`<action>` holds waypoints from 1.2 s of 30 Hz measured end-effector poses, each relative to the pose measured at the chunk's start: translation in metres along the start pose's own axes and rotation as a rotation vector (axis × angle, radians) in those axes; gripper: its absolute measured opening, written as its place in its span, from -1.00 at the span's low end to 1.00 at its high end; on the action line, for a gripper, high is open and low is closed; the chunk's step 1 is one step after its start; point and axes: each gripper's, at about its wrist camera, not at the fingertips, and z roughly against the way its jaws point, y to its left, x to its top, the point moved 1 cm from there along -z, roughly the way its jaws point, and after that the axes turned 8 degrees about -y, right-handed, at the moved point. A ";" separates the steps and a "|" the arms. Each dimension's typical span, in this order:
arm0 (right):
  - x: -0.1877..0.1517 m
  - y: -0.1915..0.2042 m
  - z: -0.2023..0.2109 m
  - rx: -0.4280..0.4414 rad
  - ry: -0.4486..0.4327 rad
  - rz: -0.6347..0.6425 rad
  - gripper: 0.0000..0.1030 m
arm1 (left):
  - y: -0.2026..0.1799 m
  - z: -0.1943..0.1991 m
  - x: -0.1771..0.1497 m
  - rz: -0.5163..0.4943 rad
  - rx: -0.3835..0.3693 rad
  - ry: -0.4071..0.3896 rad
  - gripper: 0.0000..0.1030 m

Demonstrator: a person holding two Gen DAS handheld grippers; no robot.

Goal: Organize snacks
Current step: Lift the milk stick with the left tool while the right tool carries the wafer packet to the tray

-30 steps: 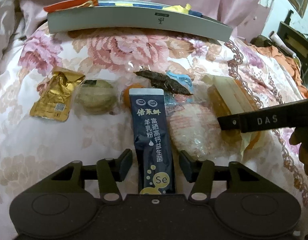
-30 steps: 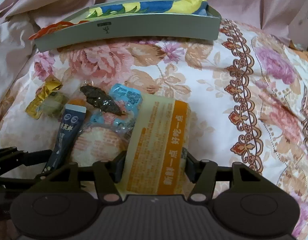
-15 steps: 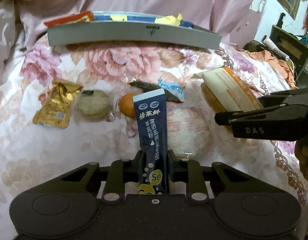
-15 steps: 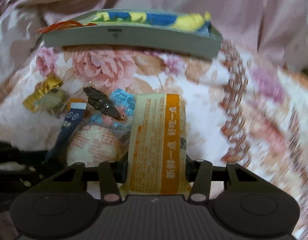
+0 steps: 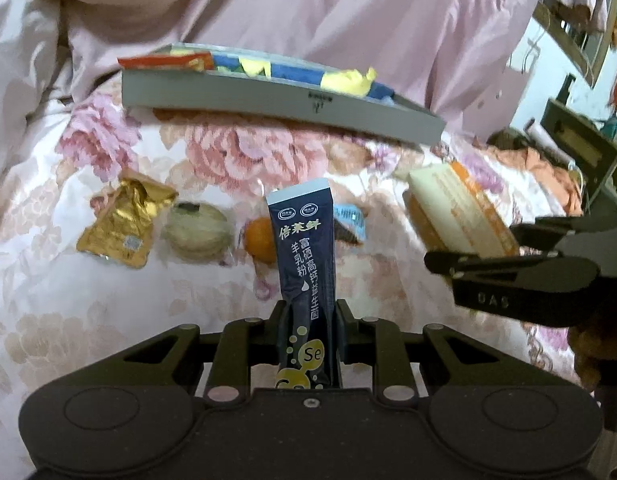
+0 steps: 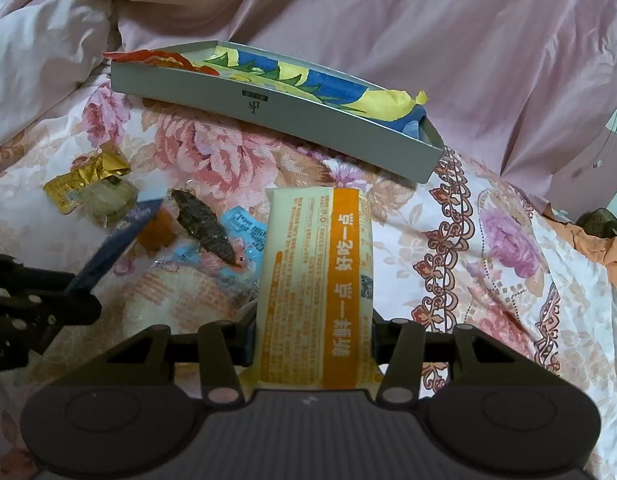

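Note:
My left gripper (image 5: 308, 312) is shut on a dark blue stick sachet (image 5: 304, 256) and holds it lifted above the floral bedspread. My right gripper (image 6: 314, 332) is shut on a cream and orange snack pack (image 6: 316, 284), also lifted; the pack shows in the left wrist view (image 5: 456, 212) too. A grey tray (image 5: 276, 104) with colourful packets lies at the back, also seen in the right wrist view (image 6: 268, 108). On the bedspread lie a gold packet (image 5: 124, 220), a round pale cake (image 5: 198, 230), an orange sweet (image 5: 260, 238), a dried fish pack (image 6: 206, 230) and a round rice cracker pack (image 6: 184, 300).
Pink bedding (image 6: 388, 40) rises behind the tray. Orange cloth and dark furniture (image 5: 580, 148) stand at the far right. A light blue wrapper (image 6: 244, 232) lies under the dried fish pack.
My left gripper closed on the blue sachet and lifted it. My right gripper raised the cream and orange pack off the bedspread. Both views have tilted upward.

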 end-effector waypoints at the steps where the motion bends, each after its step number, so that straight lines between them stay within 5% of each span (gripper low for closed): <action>1: 0.000 0.000 0.000 0.000 -0.003 -0.001 0.03 | 0.000 0.002 0.001 0.002 -0.002 -0.014 -0.52; 16: 0.014 -0.003 0.017 -0.063 -0.186 0.003 0.03 | -0.007 0.012 0.047 -0.008 0.006 -0.228 -0.52; 27: 0.037 -0.035 0.014 -0.094 -0.358 -0.198 0.03 | -0.015 -0.017 0.128 0.047 0.029 -0.365 -0.51; 36: 0.065 -0.062 -0.003 -0.112 -0.511 -0.315 0.04 | -0.007 -0.063 0.190 0.103 0.072 -0.393 -0.51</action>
